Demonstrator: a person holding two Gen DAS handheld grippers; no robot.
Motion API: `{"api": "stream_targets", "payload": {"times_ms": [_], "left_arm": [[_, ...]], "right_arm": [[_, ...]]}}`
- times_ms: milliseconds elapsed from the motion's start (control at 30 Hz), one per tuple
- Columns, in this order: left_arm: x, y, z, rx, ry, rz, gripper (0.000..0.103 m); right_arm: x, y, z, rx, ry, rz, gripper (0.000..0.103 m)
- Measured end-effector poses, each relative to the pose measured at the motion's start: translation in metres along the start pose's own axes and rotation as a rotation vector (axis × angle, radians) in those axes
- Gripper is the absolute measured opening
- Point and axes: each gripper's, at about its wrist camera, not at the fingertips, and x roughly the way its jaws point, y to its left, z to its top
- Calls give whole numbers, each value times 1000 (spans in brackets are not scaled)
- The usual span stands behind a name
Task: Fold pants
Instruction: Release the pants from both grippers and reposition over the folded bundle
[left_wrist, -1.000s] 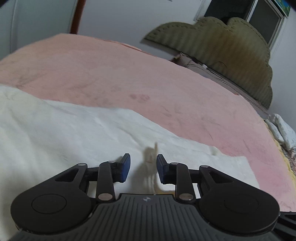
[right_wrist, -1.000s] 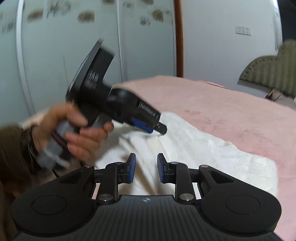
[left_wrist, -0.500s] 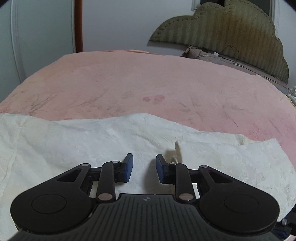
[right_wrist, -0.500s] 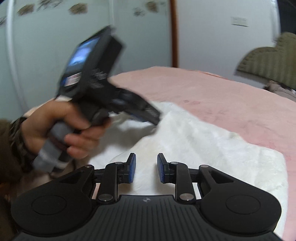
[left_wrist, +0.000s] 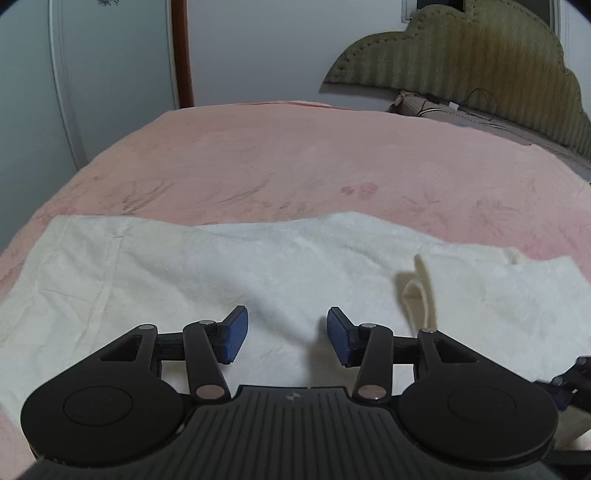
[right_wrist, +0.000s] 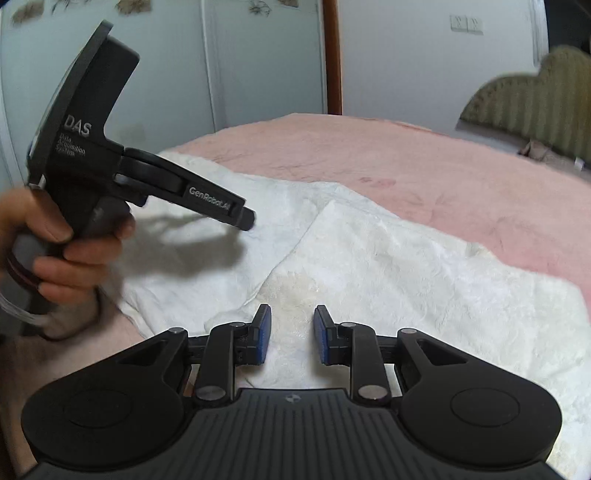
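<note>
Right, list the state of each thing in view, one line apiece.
White textured fabric pants: spread flat on the bed, one part folded over.
Cream drawstring loop: lying loose on the pants.
Left gripper: open, holding nothing.
Right gripper: open, holding nothing.
Pink fleece blanket: covering the bed.

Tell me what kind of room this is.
Most likely a bedroom. The white pants lie spread on a pink blanket covering a bed, with a padded, scalloped headboard against the wall. Pale panelled doors, possibly a wardrobe, stand behind.
</note>
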Motion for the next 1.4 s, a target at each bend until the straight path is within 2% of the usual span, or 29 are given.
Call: {"api": "stream_targets", "payload": {"times_ms": [133, 233, 333, 433, 600, 667, 733, 800, 867, 967, 1100, 1200, 1267, 1333, 1400], "left_arm": [[-7, 20, -6, -41, -3, -2, 55], [-11, 39, -11, -72, 5, 22, 55], [-17, 57, -18, -98, 15, 47, 55], [-27, 71, -22, -125, 16, 26, 55], [-34, 85, -24, -181, 3, 19, 55], [-36, 92, -26, -203, -6, 26, 55], [-37, 99, -27, -205, -12, 31, 55], [-37, 104, -31, -179, -8, 41, 55], [-42, 104, -36, -134, -25, 86, 55], [-57, 117, -43, -148, -76, 111, 56], [-68, 155, -50, -266, -92, 158, 55], [-76, 195, -54, -455, -73, 62, 55], [-85, 216, -58, -575, -75, 50, 56], [-93, 235, -64, -659, -90, 40, 56], [-98, 250, -69, -712, -89, 6, 56]], "right_arm": [[1, -9, 4, 43, -20, 28, 25], [8, 0, 5, -27, 25, 9, 25], [0, 2, 5, -37, -5, -8, 25], [-9, 6, 2, -81, -45, -25, 25], [-19, 26, 9, -127, -55, 30, 25], [-15, 38, 14, -143, -62, 79, 25], [-8, 51, 17, -169, -55, 122, 25], [11, 55, 19, -169, 1, 119, 25], [28, 52, 15, -144, 58, 100, 25], [25, 52, 21, -115, 22, 139, 25], [31, 78, 38, -172, -33, 199, 25], [41, 115, 44, -311, -42, 211, 25], [44, 142, 44, -417, -61, 244, 25], [48, 163, 42, -499, -76, 271, 25], [56, 178, 40, -560, -79, 263, 25]]}}
